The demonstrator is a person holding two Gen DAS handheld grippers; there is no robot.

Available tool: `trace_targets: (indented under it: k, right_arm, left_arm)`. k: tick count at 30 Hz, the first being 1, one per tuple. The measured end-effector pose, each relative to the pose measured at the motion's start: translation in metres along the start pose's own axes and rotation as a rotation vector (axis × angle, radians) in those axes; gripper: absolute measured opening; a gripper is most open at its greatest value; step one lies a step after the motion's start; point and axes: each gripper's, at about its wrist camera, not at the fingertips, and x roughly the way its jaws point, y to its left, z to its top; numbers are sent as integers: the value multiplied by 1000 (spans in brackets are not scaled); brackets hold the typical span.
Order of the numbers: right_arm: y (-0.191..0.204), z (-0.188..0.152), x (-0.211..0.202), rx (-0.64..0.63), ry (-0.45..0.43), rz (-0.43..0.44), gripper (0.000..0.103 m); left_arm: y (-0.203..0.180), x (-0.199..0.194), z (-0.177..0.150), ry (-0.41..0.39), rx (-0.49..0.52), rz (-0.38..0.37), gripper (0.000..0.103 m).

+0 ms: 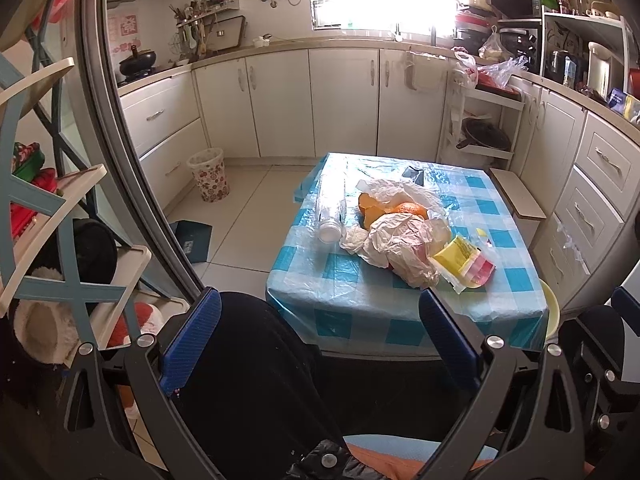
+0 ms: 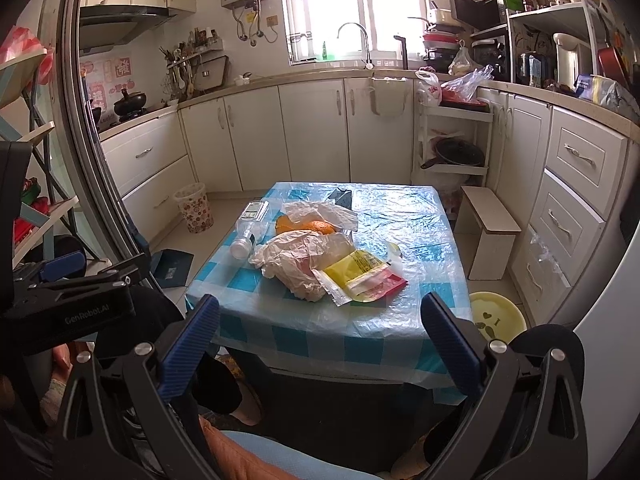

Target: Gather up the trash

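Both claws hang short of the small tabletop [image 1: 404, 312], their blue fingers spread wide with nothing between them. The left claw [image 1: 320, 336] sits over a dark-clothed leg, off the tabletop's near-left corner, so the trash lies ahead of it and to its right. The right claw [image 2: 320, 344] faces the tabletop's near edge more squarely, and the pile lies straight ahead, beyond its fingertips and well apart from them.

The trash is heaped near the middle of the blue-and-white checked cloth under a clear plastic sheet. A crumpled pale plastic bag [image 2: 298, 258] forms the bulk of it. Against its near-right side lies a yellow wrapper [image 2: 352, 270] with red and pink ends, overlapping a white strip. Behind the bag, orange peel [image 2: 308, 226] shows from under a second thin white bag [image 2: 320, 212]. To the left, a clear plastic bottle [image 2: 250, 228] lies on its side, its white cap pointing toward the claws.

A patterned waste bin [image 2: 194, 208] stands on the floor by the cabinets, left of the tabletop.
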Motion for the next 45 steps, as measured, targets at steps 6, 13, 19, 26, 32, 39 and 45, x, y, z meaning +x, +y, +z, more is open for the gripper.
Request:
trace_targets:
  k: [6, 13, 19, 26, 32, 39, 45]
  right_arm:
    - [-6, -4, 4, 16, 6, 3, 97]
    - [-10, -5, 10, 40, 28, 10, 97]
    - [-10, -6, 17, 35, 65, -2, 97]
    - [-11, -6, 18, 45, 43, 13, 97]
    - [-11, -5, 19, 41, 14, 14, 97]
    - [-22, 1, 33, 45, -5, -13, 97]
    - [-43, 5, 63, 68, 7, -28, 97]
  left_arm:
    - [-2, 5, -2, 13, 2, -6, 95]
    - [-6, 13, -4, 29, 4, -10, 95]
    - [-5, 22, -4, 45, 0, -14, 95]
    - [-6, 27, -3, 49, -2, -15, 95]
    - [-4, 29, -3, 40, -7, -25, 95]
    - [-3, 44, 4, 28, 5, -53, 95]
    - [0, 82, 21, 52, -22, -72, 95]
